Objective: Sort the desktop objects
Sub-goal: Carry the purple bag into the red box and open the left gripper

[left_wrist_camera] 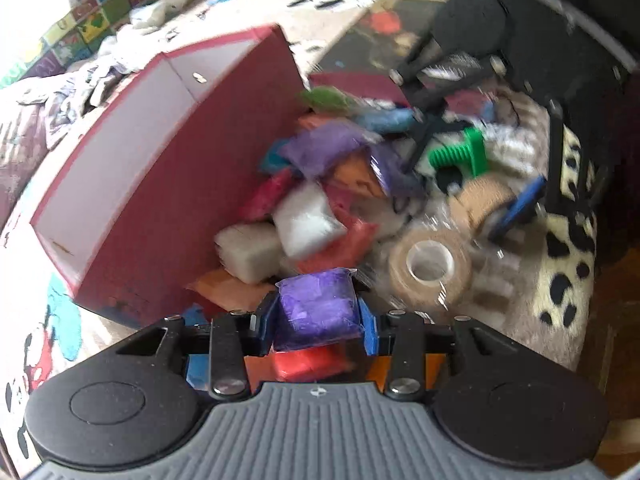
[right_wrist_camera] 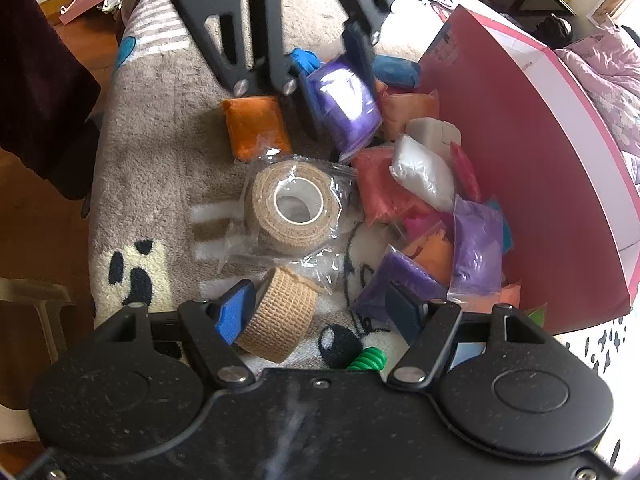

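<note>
My left gripper (left_wrist_camera: pixel 318 316) is shut on a purple clay packet (left_wrist_camera: pixel 318 310) and holds it above a pile of coloured packets (left_wrist_camera: pixel 320 200); it also shows in the right wrist view (right_wrist_camera: pixel 344 80) with the packet (right_wrist_camera: pixel 348 108). My right gripper (right_wrist_camera: pixel 320 308) is open, its left finger (right_wrist_camera: pixel 234 314) touching a bare tan bandage roll (right_wrist_camera: pixel 280 316). A wrapped tan bandage roll (right_wrist_camera: pixel 294 204) lies just beyond. The red box (left_wrist_camera: pixel 160 184) with a white inside stands beside the pile.
A green ribbed plastic part (right_wrist_camera: pixel 366 358) lies under my right gripper and shows in the left wrist view (left_wrist_camera: pixel 460 154). An orange packet (right_wrist_camera: pixel 256 126) lies apart on the plush patterned mat (right_wrist_camera: pixel 160 140). A white block (left_wrist_camera: pixel 250 250) rests against the box. Wooden floor lies past the mat's edge.
</note>
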`<action>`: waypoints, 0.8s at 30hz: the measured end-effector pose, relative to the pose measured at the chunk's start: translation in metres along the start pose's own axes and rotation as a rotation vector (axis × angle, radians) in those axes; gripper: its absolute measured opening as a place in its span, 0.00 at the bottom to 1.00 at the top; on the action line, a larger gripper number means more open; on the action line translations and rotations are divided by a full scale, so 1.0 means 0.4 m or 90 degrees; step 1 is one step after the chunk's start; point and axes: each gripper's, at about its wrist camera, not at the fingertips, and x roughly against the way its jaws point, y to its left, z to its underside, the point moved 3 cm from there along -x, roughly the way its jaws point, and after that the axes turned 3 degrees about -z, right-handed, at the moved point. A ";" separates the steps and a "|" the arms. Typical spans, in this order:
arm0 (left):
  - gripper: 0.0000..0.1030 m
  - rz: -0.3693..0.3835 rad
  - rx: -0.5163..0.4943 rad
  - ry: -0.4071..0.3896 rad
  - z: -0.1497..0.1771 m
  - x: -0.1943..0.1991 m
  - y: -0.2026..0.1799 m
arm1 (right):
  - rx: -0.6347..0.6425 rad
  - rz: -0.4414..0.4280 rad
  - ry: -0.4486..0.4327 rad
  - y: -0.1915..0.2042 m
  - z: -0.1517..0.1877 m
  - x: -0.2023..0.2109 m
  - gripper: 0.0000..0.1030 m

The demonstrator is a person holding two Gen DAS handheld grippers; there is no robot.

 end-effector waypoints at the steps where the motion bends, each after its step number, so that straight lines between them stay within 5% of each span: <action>1: 0.38 -0.004 0.007 -0.007 -0.007 0.007 0.008 | 0.000 -0.002 -0.001 0.005 0.000 -0.001 0.69; 15: 0.38 -0.142 0.141 -0.122 -0.129 0.058 0.133 | 0.003 -0.007 0.008 0.004 0.006 -0.002 0.69; 24: 0.39 -0.220 0.279 -0.104 -0.155 0.025 0.243 | 0.003 -0.016 0.013 -0.010 0.023 0.004 0.69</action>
